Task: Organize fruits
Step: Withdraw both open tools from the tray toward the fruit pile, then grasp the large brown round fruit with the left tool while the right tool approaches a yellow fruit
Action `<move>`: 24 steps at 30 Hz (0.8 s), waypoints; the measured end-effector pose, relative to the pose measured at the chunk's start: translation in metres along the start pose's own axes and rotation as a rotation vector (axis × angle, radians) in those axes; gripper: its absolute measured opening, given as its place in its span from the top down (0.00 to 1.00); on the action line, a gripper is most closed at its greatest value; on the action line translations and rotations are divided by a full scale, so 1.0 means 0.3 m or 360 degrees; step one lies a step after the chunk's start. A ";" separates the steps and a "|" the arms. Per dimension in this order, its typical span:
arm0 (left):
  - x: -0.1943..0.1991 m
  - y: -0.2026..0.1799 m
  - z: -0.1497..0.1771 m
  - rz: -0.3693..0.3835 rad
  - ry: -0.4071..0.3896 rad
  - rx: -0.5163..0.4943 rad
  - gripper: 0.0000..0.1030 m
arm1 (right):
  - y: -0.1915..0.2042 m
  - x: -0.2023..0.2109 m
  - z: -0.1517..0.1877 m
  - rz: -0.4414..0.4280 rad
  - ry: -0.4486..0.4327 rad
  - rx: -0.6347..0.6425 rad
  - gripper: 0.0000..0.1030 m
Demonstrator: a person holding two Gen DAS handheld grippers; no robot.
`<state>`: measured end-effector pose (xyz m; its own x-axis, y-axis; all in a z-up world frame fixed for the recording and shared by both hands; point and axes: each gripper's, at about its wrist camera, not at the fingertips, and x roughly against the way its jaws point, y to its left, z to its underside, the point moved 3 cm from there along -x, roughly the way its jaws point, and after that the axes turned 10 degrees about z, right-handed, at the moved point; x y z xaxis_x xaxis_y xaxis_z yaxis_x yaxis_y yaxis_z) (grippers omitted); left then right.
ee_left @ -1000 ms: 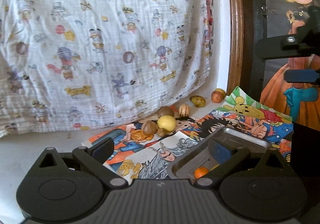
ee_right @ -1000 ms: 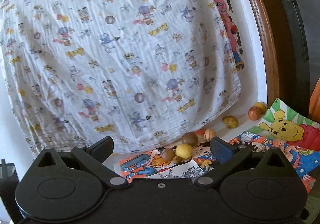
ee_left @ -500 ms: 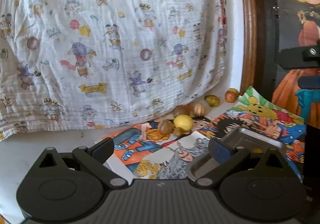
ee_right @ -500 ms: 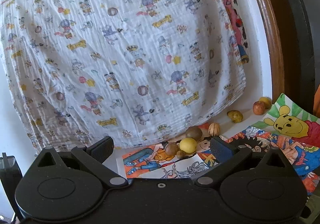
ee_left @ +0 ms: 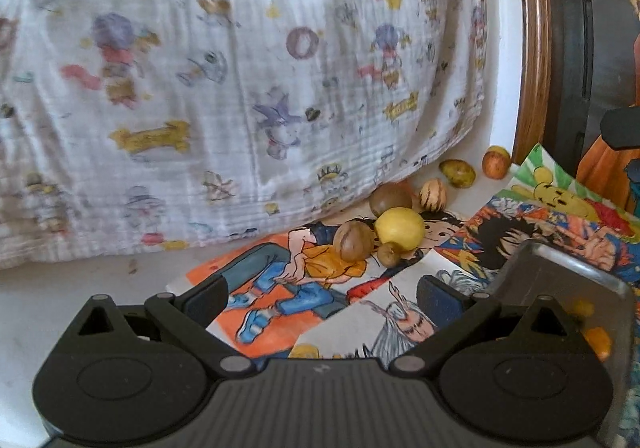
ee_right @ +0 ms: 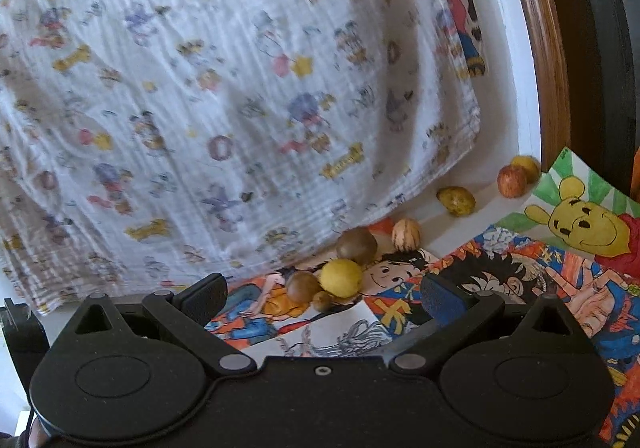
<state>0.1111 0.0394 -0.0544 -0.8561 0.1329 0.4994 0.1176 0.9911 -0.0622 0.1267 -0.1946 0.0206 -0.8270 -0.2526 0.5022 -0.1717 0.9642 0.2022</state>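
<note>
A large white cartoon-print cloth point(ee_left: 248, 88) fills the background. Below it, colourful cartoon drawings point(ee_right: 500, 280) lie flat on the desk. A metal tray point(ee_left: 560, 272) sits at the right of the left wrist view, with orange fruit pieces point(ee_left: 596, 340) inside. The left hand-held gripper point(ee_left: 320, 294) and the right hand-held gripper point(ee_right: 322, 294) are both released and grasp nothing. A yellow fruit point(ee_left: 399, 229) lies on the drawings, touching brown fruits point(ee_left: 354, 241), ahead of both grippers.
</note>
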 end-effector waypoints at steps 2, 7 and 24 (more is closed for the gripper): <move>-0.061 0.007 -0.009 -0.0004 0.0023 -0.0018 0.00 | -0.010 -0.058 -0.008 0.0015 0.0037 -0.0006 0.00; -0.208 0.028 -0.050 0.0005 0.0046 -0.0065 0.00 | -0.021 -0.176 -0.033 0.0032 0.0079 0.0004 0.00; -0.544 0.056 -0.097 0.0138 0.0203 -0.0142 0.01 | -0.055 -0.395 -0.088 0.0077 0.0155 0.0030 0.00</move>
<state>0.2674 0.0342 -0.1118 -0.7707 0.2104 0.6014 0.2372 0.9708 -0.0356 0.2417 -0.1826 -0.0202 -0.7787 -0.2115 0.5907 -0.1437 0.9766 0.1602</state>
